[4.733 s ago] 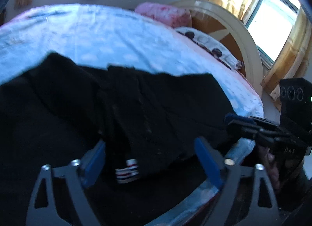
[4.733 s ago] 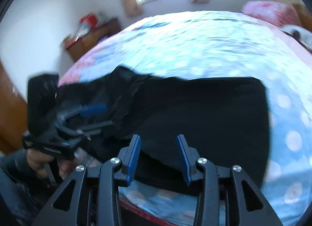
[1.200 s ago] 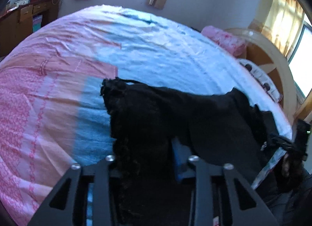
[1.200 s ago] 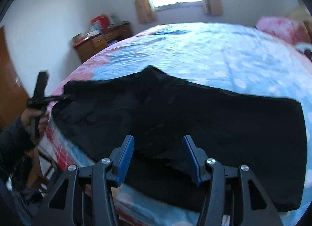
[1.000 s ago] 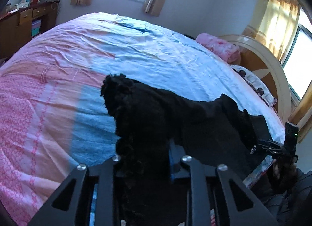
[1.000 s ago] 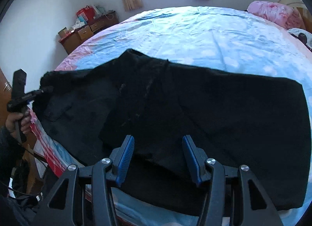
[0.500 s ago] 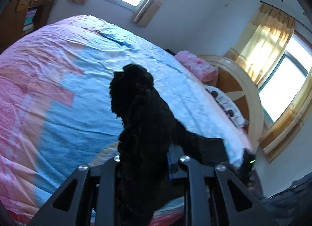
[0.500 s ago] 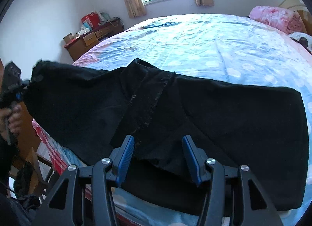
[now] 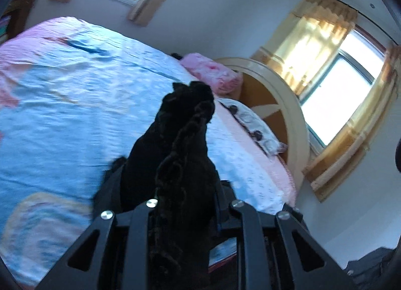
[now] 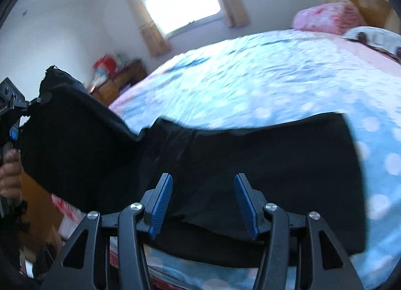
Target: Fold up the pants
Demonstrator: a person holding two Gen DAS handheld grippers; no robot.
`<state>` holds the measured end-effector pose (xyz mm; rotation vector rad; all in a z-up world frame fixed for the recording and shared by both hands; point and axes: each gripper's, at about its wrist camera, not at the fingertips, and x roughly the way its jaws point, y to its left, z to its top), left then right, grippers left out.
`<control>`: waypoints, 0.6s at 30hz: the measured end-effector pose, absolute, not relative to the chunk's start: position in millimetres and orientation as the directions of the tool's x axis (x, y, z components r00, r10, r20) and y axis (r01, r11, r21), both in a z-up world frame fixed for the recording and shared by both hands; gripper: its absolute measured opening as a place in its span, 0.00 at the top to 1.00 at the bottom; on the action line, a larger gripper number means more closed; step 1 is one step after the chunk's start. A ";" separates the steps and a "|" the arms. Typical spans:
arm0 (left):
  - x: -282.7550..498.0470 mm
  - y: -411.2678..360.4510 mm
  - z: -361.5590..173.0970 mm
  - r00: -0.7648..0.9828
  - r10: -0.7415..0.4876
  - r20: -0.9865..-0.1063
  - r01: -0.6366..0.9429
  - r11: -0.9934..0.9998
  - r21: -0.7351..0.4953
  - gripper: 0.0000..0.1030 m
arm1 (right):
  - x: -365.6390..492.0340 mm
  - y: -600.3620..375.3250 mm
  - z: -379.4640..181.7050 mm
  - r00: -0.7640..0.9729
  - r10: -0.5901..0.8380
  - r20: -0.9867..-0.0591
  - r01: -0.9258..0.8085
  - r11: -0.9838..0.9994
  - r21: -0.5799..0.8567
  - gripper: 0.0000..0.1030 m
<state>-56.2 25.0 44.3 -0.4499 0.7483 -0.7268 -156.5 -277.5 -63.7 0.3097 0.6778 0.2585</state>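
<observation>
Black pants (image 10: 250,149) lie across the near edge of the bed, one end flat at the right. My left gripper (image 9: 185,204) is shut on the other end of the pants (image 9: 183,144) and holds it lifted high; the bunched cloth stands up between its fingers and hides the pads. In the right wrist view that lifted end (image 10: 75,139) hangs from the left gripper (image 10: 32,102) at the far left. My right gripper (image 10: 203,202) is open with blue pads, low over the flat part of the pants, gripping nothing.
The bed (image 9: 62,94) has a blue and pink dotted sheet. A pink pillow (image 9: 213,74) and a patterned pillow (image 9: 253,119) lie by the round wooden headboard (image 9: 278,94). A wooden dresser (image 10: 117,82) stands by the far wall under a window.
My left gripper has lifted its end of the pants high off the bed and tilted upward. The right gripper has stayed open, dropping lower over the pants.
</observation>
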 end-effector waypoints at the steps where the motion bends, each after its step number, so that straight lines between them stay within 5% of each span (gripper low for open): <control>1: -53.9 10.3 44.4 0.500 -0.737 -0.455 0.441 0.669 -0.598 0.79 | -161.9 -291.0 -61.8 0.770 0.311 -0.558 -0.095 0.920 0.381 0.48; 14: -23.2 -173.7 -11.5 0.352 -0.712 -0.607 0.598 0.670 -0.439 0.78 | -201.2 -402.9 -51.2 0.869 0.027 -0.494 0.240 0.851 0.468 0.48; 18: -24.7 -219.8 -42.9 0.301 -0.695 -0.652 0.644 0.653 -0.399 0.62 | -205.6 -422.7 -53.3 0.865 -0.018 -0.501 0.292 0.831 0.474 0.48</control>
